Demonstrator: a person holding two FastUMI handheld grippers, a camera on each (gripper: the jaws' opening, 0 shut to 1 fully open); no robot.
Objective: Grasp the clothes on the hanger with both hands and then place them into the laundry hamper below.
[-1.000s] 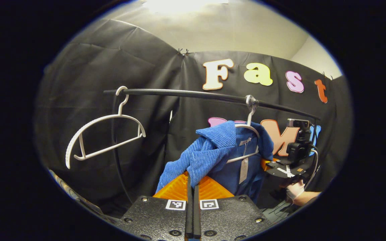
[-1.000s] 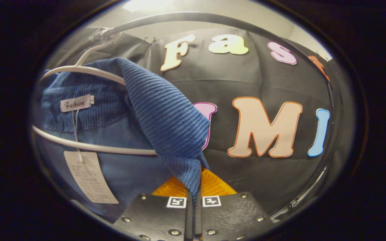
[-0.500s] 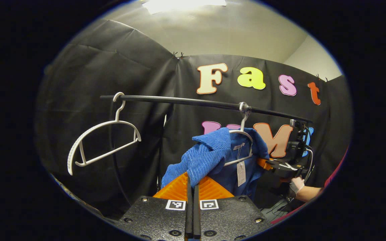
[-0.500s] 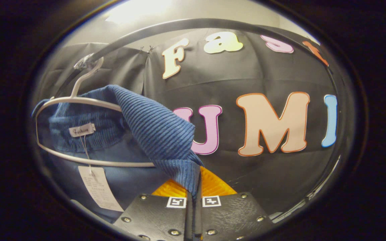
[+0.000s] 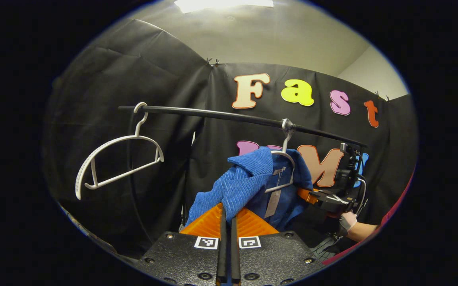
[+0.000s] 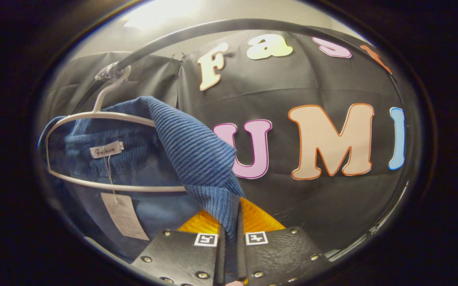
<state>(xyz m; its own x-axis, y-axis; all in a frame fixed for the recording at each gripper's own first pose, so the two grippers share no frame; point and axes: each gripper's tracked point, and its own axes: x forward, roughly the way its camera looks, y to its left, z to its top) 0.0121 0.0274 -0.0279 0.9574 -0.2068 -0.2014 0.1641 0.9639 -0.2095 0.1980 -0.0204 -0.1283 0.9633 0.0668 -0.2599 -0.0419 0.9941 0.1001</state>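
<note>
On black rail (image 5: 229,116), blue ribbed garment (image 5: 249,182) hangs from white hanger (image 5: 286,159) right of rail's mid, paper tag (image 5: 270,203) dangling below. Left gripper (image 5: 226,216) below rail, fingers pinched tight on garment's left fold. Right gripper (image 6: 231,234) clamped on its right edge, just under hanger bar, w/ gloved hand (image 5: 347,220) behind it. Empty white hanger (image 5: 117,163) tilts at rail's left end.
</note>
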